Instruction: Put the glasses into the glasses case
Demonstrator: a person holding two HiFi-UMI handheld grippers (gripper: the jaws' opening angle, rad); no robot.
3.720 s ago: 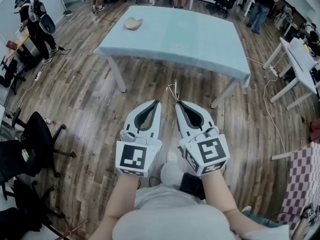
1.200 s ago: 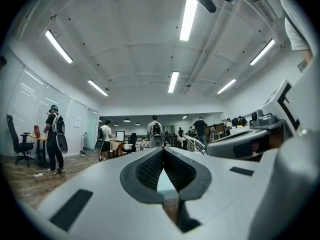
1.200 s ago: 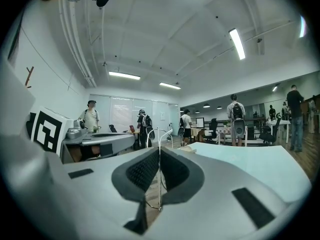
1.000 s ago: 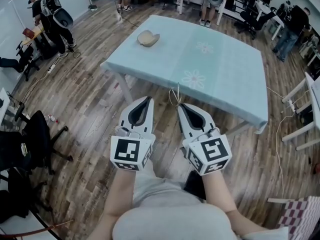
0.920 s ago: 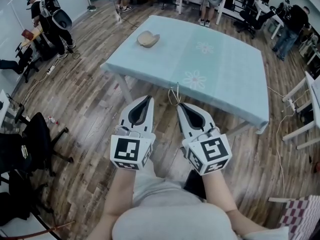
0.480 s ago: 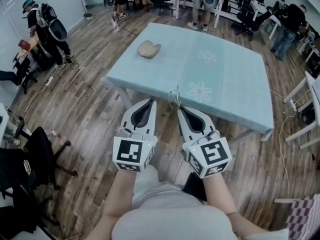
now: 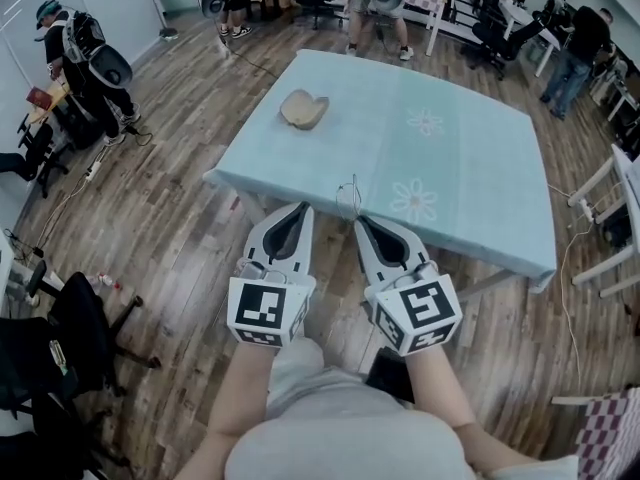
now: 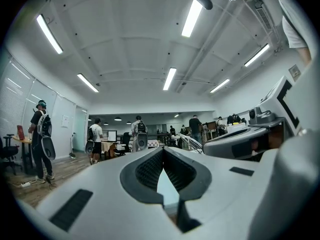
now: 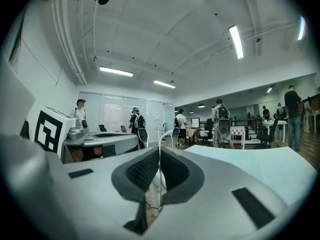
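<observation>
A tan glasses case lies open on the far left part of the table's pale blue cloth. My right gripper is shut on thin wire-framed glasses, which stick up past its tips just short of the table's near edge. In the right gripper view the wire frame stands pinched between the pads of the right gripper. My left gripper is held beside it over the floor, shut with nothing in it; its pads meet at the tips of the left gripper.
Wood floor lies between me and the table. Black office chairs stand at the left, white tables at the right. Several people stand around the room, one with a backpack at the far left. A checkered cloth shows bottom right.
The table has come closer and lower in the head view as the person walks toward it. Both grippers keep their pose; the right still holds the glasses.
</observation>
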